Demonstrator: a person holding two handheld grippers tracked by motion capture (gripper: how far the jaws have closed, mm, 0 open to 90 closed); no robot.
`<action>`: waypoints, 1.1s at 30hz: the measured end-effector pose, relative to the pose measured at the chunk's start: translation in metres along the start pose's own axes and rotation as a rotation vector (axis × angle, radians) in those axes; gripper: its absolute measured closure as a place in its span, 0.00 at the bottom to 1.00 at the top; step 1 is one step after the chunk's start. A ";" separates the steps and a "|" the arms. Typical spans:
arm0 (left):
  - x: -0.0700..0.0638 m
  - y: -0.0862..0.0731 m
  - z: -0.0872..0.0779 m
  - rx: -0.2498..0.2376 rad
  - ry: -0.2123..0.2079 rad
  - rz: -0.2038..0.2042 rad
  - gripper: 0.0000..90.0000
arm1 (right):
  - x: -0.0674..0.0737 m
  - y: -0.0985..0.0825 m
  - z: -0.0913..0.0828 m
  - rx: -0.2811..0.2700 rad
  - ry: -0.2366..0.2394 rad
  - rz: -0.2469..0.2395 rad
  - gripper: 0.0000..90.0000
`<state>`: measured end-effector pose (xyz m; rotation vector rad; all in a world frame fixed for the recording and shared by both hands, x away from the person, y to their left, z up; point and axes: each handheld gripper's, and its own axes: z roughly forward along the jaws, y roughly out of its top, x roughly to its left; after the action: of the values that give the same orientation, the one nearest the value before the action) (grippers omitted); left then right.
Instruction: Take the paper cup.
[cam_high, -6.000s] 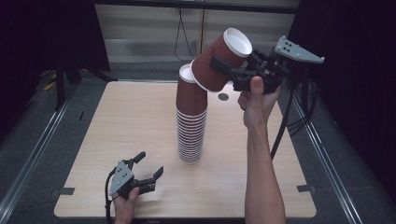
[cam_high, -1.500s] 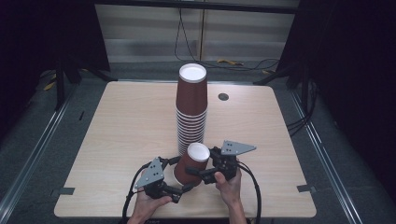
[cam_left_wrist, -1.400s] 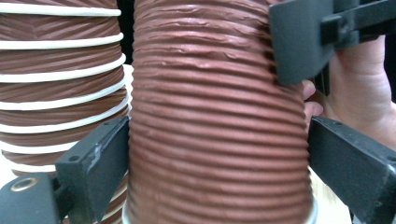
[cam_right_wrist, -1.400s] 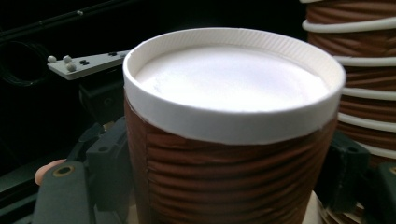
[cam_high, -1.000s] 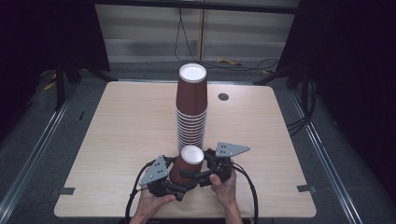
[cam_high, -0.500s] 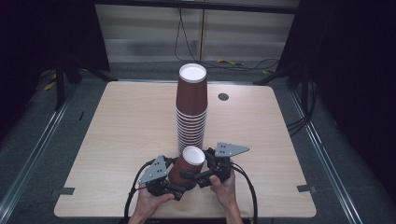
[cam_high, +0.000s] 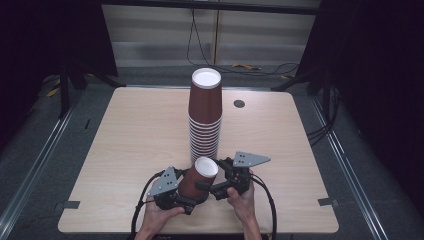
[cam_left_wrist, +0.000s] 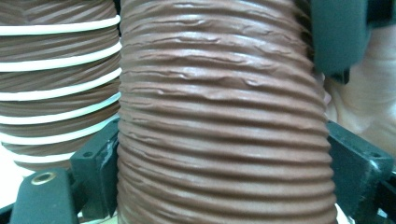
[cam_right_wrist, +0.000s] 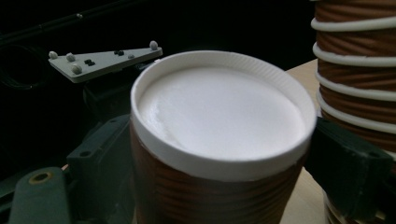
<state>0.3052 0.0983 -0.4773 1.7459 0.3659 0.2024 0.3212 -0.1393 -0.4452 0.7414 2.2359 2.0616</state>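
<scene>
Brown ribbed cup lies tilted between both tools at the table's near edge, just in front of the cup stack. Left gripper, jaws just closing, clamps its body; right gripper clamps near its white base.

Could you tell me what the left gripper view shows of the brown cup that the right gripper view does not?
The left gripper view shows the ribbed brown wall of the held cup close up, with the left tongs pressed on both sides; they have just been closing on it. It also shows part of a hand.

The right gripper view shows the cup's white bottom, the right tongs clamped just beneath it, and the left gripper's grey plate.

Both share the cup and the stack of cups beside it.
</scene>
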 end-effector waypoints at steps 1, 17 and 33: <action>0.001 0.000 -0.001 -0.004 0.008 -0.004 0.15 | 0.000 0.001 -0.001 -0.002 -0.002 -0.002 0.14; 0.014 0.006 -0.020 0.045 0.036 0.018 0.16 | 0.000 0.002 -0.015 0.021 -0.021 -0.021 0.14; 0.015 0.013 -0.016 0.187 0.009 0.068 0.17 | -0.003 -0.001 -0.033 0.121 -0.076 -0.043 0.18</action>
<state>0.3155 0.1156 -0.4621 1.9441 0.3411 0.2304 0.3126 -0.1709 -0.4426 0.7582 2.3299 1.8613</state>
